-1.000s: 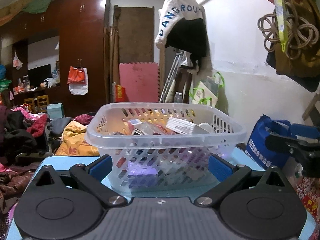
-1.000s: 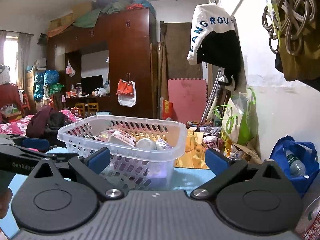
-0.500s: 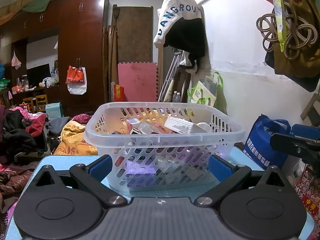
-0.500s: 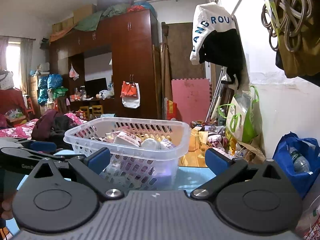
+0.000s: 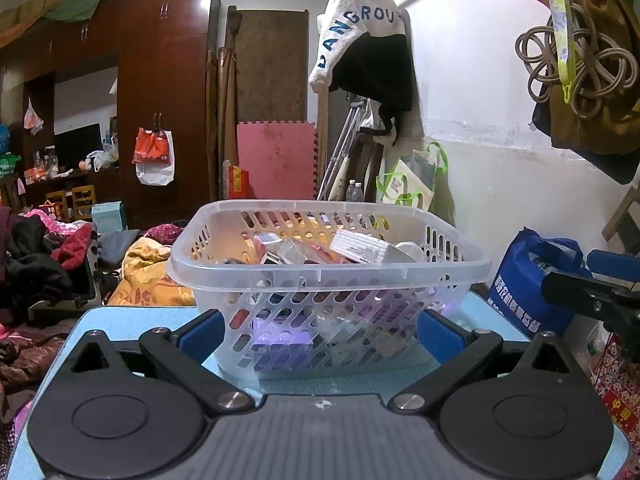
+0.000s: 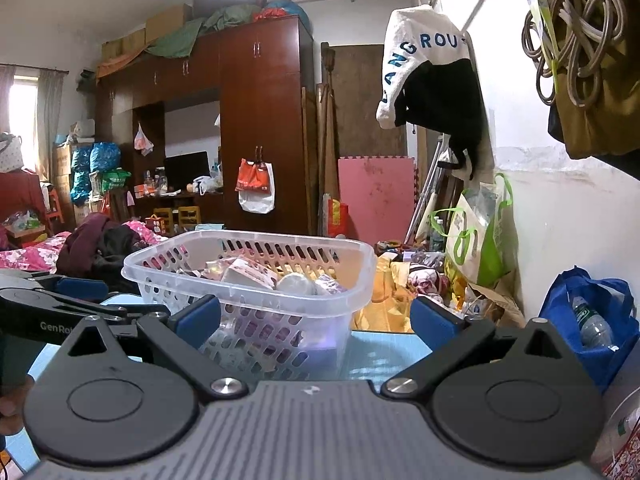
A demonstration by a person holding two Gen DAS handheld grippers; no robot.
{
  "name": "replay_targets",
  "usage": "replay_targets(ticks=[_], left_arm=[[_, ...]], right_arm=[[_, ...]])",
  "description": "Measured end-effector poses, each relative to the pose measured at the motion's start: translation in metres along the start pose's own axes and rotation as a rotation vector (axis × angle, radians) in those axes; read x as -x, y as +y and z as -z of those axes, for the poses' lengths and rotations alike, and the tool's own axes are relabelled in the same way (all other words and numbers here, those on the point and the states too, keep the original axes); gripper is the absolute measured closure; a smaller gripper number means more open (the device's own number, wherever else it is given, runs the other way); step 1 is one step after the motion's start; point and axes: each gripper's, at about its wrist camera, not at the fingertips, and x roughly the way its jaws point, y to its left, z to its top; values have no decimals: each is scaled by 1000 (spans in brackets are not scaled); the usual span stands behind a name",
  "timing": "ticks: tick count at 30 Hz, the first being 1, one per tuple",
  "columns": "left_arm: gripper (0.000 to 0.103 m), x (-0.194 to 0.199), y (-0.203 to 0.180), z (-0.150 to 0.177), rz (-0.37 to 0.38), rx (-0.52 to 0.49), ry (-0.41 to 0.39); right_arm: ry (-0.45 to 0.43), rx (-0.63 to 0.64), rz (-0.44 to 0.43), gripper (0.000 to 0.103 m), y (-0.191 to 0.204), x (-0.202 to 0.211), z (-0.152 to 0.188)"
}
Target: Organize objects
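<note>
Cluttered bedroom, left wrist view: one clear slotted basket (image 5: 328, 268) full of small packets sits on the light-blue table (image 5: 120, 320), left gripper (image 5: 320, 332) spread wide and empty just before it; hanging white garment (image 5: 360, 36) reads "ANGROU". Right wrist view: same single basket (image 6: 256, 280) ahead-left, right gripper (image 6: 316, 320) also wide, empty; left tool (image 6: 52, 312) marked "GenRo".

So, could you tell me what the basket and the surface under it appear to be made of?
The basket looks like translucent, slightly glossy moulded plastic: its contents show through the slotted walls and the rim catches light. The table top appears to be a light blue matte mat with a faint grid, possibly rubber or vinyl; I can't tell which.
</note>
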Motion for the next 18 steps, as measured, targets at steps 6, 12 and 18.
replay_targets(ticks=[6,12,18], left_arm=[[0,1,-2,0,6,-7,0],[0,2,-4,-1,5,-6,-3],[0,2,-5,-2,4,-6,-2]], right_arm=[[3,-2,1,0,-1,0,0],[0,-8,1,0,-2,2,0],[1,-7,3,0,-3,3,0]])
